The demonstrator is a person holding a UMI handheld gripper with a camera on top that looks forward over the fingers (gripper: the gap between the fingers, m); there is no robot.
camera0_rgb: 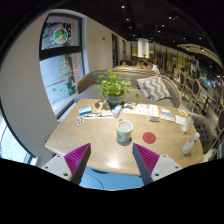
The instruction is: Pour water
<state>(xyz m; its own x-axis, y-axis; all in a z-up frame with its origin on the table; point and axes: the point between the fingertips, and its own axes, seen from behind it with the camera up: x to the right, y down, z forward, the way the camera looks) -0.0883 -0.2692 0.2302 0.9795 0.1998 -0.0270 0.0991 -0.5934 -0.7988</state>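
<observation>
The gripper (110,160) hangs above the near edge of a pale wooden counter (95,140), its two fingers (76,158) spread wide with nothing between them; the magenta pads (150,158) on their inner faces are bare. Between and below the fingers, a light blue-grey seat or surface shows just under the counter's near edge, though what it is cannot be told for sure.

Beyond the fingertips, near the middle of the counter, stands a pale cylindrical cup (124,131) with a darker band near its rim, upright and well clear of both fingers. Just to its right, lying flat on the wood, is a small red round coaster (149,137), near the cup but not touching it. Toward the counter's right edge stands a pale bottle-shaped container (188,145), its details too small to make out.

Farther back, along the far edge of the counter, lie several flat things, among them papers or cards (150,110) and some bluish items (97,114) toward the far left corner; they cannot be told apart clearly. A leafy green potted plant (113,88) rises at the far edge, about in line with the cup.

Behind the counter sits a grey sofa (150,88) with patterned cushions. On the wall to the left hangs a large framed poster (60,45), and beyond the sofa the room runs on with ceiling lights and shelving.
</observation>
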